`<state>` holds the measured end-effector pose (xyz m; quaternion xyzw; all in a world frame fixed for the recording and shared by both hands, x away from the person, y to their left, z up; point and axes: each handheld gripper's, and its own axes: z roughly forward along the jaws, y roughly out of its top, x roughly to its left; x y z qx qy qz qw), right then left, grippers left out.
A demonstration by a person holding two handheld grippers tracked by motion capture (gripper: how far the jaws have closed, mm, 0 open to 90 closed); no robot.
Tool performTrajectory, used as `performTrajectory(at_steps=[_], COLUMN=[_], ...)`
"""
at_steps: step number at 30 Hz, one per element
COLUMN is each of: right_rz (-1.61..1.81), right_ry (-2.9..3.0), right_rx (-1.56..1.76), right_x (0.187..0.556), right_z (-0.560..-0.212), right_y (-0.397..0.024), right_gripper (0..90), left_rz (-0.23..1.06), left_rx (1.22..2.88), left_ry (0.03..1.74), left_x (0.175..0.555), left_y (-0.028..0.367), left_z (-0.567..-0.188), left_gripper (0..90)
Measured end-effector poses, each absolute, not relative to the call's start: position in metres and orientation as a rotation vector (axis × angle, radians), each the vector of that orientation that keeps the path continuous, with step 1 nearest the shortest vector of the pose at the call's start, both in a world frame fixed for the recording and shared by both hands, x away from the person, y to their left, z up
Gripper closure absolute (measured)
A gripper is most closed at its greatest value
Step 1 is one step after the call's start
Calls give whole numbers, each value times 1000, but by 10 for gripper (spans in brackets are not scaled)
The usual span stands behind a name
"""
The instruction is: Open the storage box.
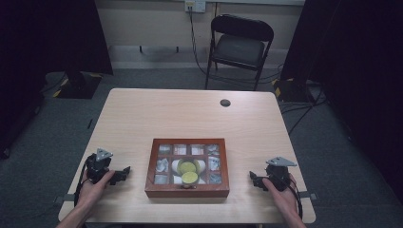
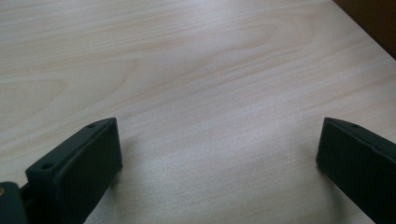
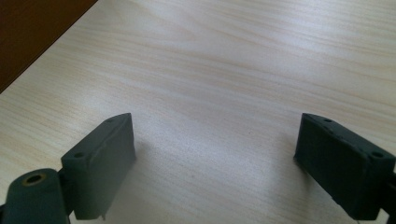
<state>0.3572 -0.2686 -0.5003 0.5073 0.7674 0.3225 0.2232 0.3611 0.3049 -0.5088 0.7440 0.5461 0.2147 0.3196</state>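
A: What is the box made of?

B: The wooden box (image 1: 187,167) is rectangular, reddish-brown, with a glossy frame and a glazed top split into small panes. Through the glass show 2 round yellow-green discs (image 1: 188,172) on white holders, with pale crinkled packets in the cells around them. It sits at the table's 6 o'clock edge, midway between the hands.

A: And the grippers?

B: The left gripper (image 1: 122,174) lies at 9 o'clock from the box, the right gripper (image 1: 254,180) at 3 o'clock, each near the box but apart from it. Both are matte black with a grey 3-cornered plate on top. In the left gripper view the blocky jaws stand spread wide over bare wood, pinching nothing; the same holds in the right gripper view. A dark brown corner of the box shows at 1 o'clock in the left gripper view and at 11 o'clock in the right.

A: The surface?

B: A pale table (image 1: 190,114) of light wood grain, rounded corners, smooth and faintly shiny. A small dark round cap (image 1: 225,102) sits at 12 o'clock, far from the box.

A: The room?

B: Grey carpet, dim at the sides. A black folding chair (image 1: 240,45) stands beyond the table, cables trailing from a wall socket (image 1: 195,5) behind it. Nothing lies between either gripper and the box.
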Motion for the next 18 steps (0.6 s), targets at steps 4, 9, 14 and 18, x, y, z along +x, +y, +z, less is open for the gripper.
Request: performTrajectory(at_steps=[4, 9, 14, 18], right_rz=[906, 928, 985, 1050], right_ry=[2131, 2138, 2138, 2176], right_rx=[1417, 1416, 1387, 1420], right_x=[356, 355, 352, 350], right_z=[-498, -493, -486, -480], right_y=[-271, -273, -271, -266], right_gripper=[140, 144, 150, 185], left_rz=[569, 569, 569, 569], left_rx=[1958, 1958, 1959, 1958], left_ry=[1443, 1443, 1442, 1438], left_x=[361, 361, 361, 361], left_y=[304, 304, 304, 304], left_z=[-509, -509, -508, -509], left_gripper=[0, 0, 0, 0])
